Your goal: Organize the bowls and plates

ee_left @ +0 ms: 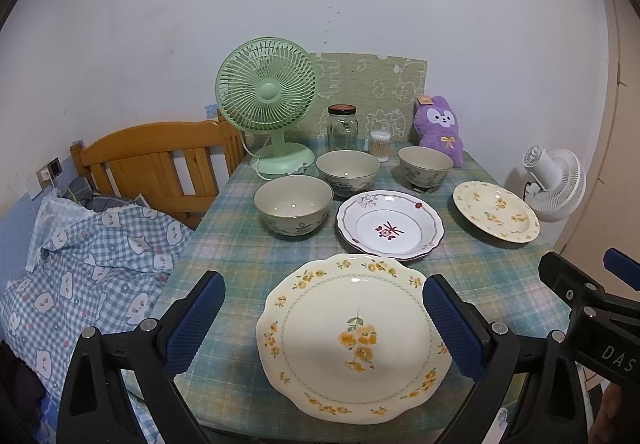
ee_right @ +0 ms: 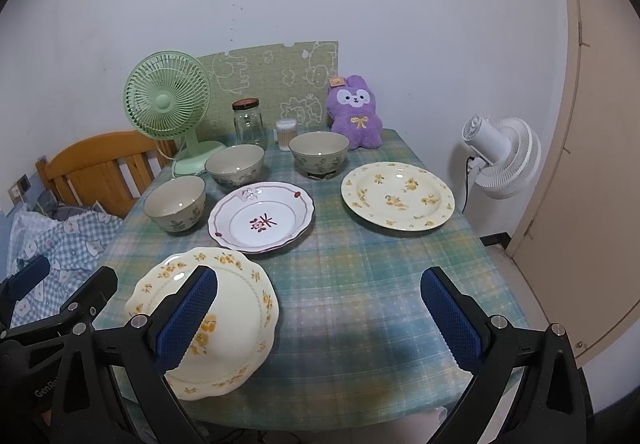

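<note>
On the plaid table (ee_left: 240,264) lie a large cream plate with yellow flowers (ee_left: 352,336) (ee_right: 236,308) at the front, a white plate with a red mark (ee_left: 390,224) (ee_right: 262,215) in the middle, and a smaller yellow-flowered plate (ee_left: 496,209) (ee_right: 398,195) at the right. Three grey-green bowls stand behind them: left (ee_left: 293,205) (ee_right: 175,203), middle (ee_left: 347,172) (ee_right: 235,165), right (ee_left: 425,167) (ee_right: 319,153). My left gripper (ee_left: 324,328) is open above the front plate's near side. My right gripper (ee_right: 318,324) is open over bare cloth, right of that plate.
A green fan (ee_left: 266,99), a glass jar (ee_left: 342,127), a cotton-swab tub (ee_left: 380,145) and a purple plush (ee_left: 438,123) stand at the table's back. A wooden bed frame (ee_left: 160,163) and bedding are left. A white fan (ee_right: 500,155) and a door are right.
</note>
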Demonstrator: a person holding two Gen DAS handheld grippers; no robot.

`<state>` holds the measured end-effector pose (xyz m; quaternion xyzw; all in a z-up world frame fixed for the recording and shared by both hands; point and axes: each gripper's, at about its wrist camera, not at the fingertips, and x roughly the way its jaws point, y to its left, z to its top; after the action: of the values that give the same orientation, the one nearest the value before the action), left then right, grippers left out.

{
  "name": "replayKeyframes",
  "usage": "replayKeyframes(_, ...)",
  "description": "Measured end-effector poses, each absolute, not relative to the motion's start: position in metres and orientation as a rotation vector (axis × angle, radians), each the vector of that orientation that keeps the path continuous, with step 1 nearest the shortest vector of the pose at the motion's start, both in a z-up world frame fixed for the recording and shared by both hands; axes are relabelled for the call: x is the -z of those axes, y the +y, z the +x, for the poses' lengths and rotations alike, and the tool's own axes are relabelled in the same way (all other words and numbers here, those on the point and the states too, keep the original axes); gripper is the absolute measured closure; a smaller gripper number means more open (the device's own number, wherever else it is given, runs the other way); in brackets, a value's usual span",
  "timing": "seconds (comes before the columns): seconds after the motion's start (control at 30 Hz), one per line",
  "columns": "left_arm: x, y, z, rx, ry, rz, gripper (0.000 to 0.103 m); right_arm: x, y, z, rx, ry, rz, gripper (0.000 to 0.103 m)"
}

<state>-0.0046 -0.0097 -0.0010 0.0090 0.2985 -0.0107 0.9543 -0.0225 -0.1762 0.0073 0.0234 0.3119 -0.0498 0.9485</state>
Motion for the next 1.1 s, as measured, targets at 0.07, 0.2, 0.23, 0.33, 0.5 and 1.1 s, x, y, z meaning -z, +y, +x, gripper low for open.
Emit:
replayKeyframes(0.07,0.0009,-0.0103,-0.0049,0.021,0.603,0.019,0.003,-0.0081,-0.1768,-0.0229,0.1,0.634,0.047,0.0)
replayKeyframes(0.2,0.0009,-0.0114,-0.0056,0.021,0.598,0.02,0.003,-0.0094,-0.1778,-0.0228,0.096,0.631,0.041,0.0)
replayKeyframes(0.23,0.0009,-0.0111,-0.0058,0.021,0.597,0.02,0.004,-0.0097,-0.1777,-0.0228,0.096,0.63,0.039,0.0)
replayKeyframes(0.33,0.0008,-0.0107,-0.006,0.019,0.596,0.019,0.004,-0.0105,-0.1764,-0.0221,0.094,0.629,0.033,0.0)
replayKeyframes(0.5,0.0008,-0.0105,-0.006,0.02,0.597,0.019,0.005,-0.0109,-0.1757,-0.022,0.095,0.631,0.035,0.0)
replayKeyframes(1.1,0.0002,-0.0101,-0.0053,0.021,0.595,0.019,0.006,-0.0092,-0.1746,-0.0206,0.092,0.631,0.028,0.0)
